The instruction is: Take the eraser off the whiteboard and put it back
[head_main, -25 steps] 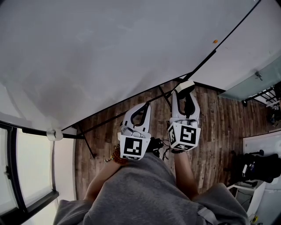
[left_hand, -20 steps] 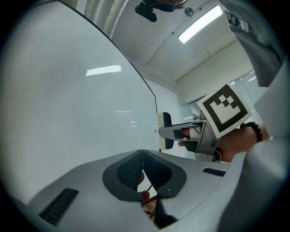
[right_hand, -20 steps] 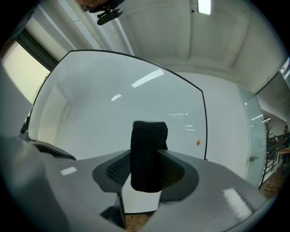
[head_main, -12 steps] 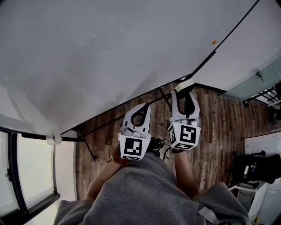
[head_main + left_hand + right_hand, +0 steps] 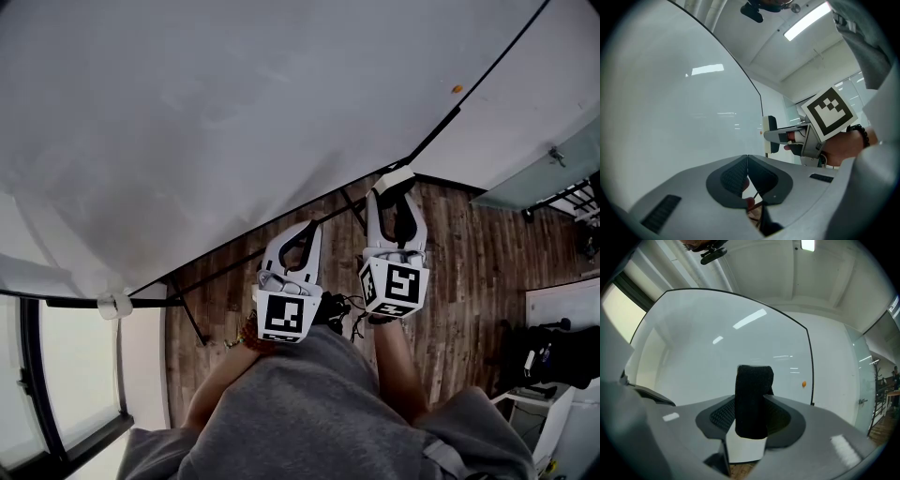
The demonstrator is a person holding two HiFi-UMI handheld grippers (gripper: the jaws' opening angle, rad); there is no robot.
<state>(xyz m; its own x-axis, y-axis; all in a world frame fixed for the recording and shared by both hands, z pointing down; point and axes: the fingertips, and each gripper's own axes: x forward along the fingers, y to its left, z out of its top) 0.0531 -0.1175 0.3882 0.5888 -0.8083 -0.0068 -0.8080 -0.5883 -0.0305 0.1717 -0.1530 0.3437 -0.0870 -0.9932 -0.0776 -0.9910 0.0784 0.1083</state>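
Right gripper view: right gripper (image 5: 753, 417) fingers clamp the small eraser, black felt on a white plastic block (image 5: 753, 385), near the large white whiteboard (image 5: 703, 357). It looks light, with a stiff body and soft felt, so the hard sides are the place to grip. Left gripper (image 5: 746, 168) fingers are closed on nothing.

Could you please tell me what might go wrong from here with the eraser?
The right gripper grips the eraser only near its jaw tips, so it may twist or slip when pressed onto the whiteboard. If it slips, it would likely drop to the wooden floor; the left gripper is shut and could not catch it.
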